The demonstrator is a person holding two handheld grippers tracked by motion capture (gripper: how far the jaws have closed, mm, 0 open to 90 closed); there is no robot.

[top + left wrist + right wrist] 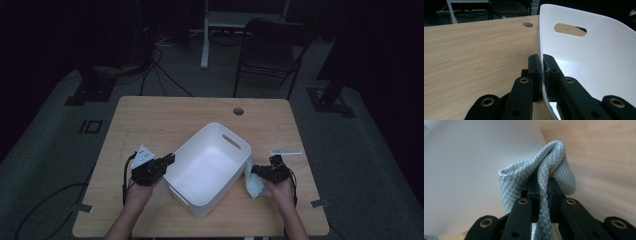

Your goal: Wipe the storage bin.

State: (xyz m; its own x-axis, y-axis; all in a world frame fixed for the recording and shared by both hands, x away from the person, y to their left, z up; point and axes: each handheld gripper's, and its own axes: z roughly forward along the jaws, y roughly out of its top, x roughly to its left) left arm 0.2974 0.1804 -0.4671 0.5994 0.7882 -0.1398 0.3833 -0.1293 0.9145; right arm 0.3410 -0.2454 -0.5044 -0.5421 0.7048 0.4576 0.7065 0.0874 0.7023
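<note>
Left jaws clamp the empty white bin's (207,167) rim; right jaws pinch a cloth (544,180).

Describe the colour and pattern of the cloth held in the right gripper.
The cloth is pale blue-green with a quilted diamond weave, clearest in the right gripper view.

No readable text, label, brand, number or sign appeared on anything in these views; the surfaces that showed were plain and unmarked.
</note>
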